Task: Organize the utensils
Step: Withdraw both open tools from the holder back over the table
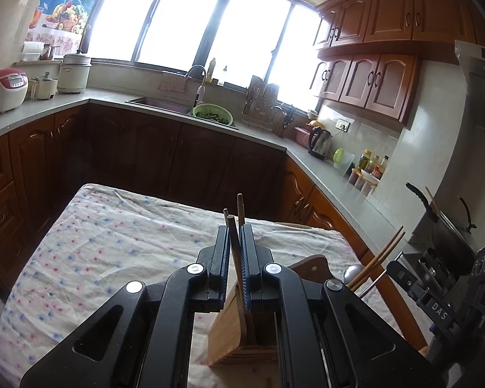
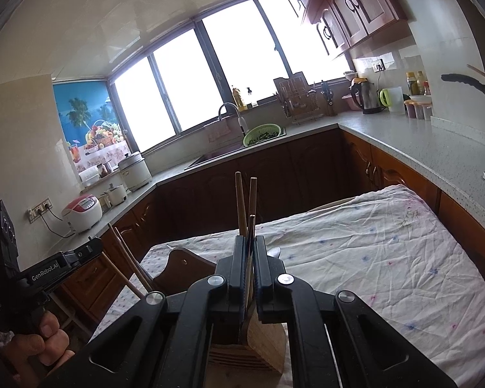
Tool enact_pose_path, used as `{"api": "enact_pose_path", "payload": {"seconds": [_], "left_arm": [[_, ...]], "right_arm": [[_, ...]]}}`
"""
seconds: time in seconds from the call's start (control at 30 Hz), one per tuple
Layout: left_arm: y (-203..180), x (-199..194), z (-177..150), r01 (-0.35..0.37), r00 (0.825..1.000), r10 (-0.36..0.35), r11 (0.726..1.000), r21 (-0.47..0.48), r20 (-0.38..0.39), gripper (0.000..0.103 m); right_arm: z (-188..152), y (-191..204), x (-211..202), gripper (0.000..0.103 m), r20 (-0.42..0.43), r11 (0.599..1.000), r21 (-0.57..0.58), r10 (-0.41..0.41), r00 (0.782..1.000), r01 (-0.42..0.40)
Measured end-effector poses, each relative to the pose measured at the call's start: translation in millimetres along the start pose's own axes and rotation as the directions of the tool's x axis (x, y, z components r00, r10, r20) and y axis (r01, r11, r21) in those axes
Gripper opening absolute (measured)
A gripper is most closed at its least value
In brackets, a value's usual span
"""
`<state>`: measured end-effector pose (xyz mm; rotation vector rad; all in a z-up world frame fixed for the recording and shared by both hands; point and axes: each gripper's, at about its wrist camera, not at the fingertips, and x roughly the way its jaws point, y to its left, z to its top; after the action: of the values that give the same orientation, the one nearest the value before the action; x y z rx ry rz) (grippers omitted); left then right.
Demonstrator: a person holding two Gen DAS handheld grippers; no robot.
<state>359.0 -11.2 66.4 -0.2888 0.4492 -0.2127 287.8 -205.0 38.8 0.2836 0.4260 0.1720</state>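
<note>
My left gripper (image 1: 233, 226) is shut on several wooden chopsticks (image 1: 235, 245), held upright with their lower ends in a bamboo utensil holder (image 1: 232, 333) on the cloth-covered table. My right gripper (image 2: 249, 237) is shut on several wooden chopsticks (image 2: 252, 200), upright, lower ends in the same bamboo holder (image 2: 262, 342). In the left wrist view the right gripper's body (image 1: 449, 294) shows at the right with its chopsticks (image 1: 384, 252) and a metal spoon (image 1: 352, 273) by it. In the right wrist view the left gripper's body (image 2: 32, 274) shows at the left.
The table has a white floral cloth (image 1: 106, 245). A wooden chair back (image 2: 184, 268) stands behind the holder. Dark cabinets and a grey counter (image 2: 420, 148) ring the room, with a sink, a green colander (image 1: 212, 113), a kettle (image 1: 320, 142) and a rice cooker (image 1: 5, 89).
</note>
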Motion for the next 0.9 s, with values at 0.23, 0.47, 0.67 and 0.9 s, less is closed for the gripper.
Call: {"api": "enact_pose_path", "payload": {"seconds": [0.23,0.47,0.67,0.9], "left_arm": [[3,0,-3,-0.004,1.000,0.004,1.000,-0.005,-0.016,0.011],[9,-11,-11,-0.035,0.999,0.034,0.999,-0.011,-0.025,0.059],[13,-31,-21,-0.089,0.996,0.089,0.996,0.013,-0.025,0.088],[13,-58,-35,-0.137,0.990,0.138,0.989,0.055,-0.014,0.095]], "right_arm": [[0,-4,0,0.011,-0.010,1.000,0.026,0.009,1.000,-0.008],[1,-6,-10,0.039,0.004,0.999,0.042,0.004,1.000,-0.005],[-3,-6,-23,0.069,0.016,0.999,0.048,0.007,1.000,-0.007],[-12,1,-43,0.084,0.028,0.998,0.044,0.034,0.999,-0.035]]}}
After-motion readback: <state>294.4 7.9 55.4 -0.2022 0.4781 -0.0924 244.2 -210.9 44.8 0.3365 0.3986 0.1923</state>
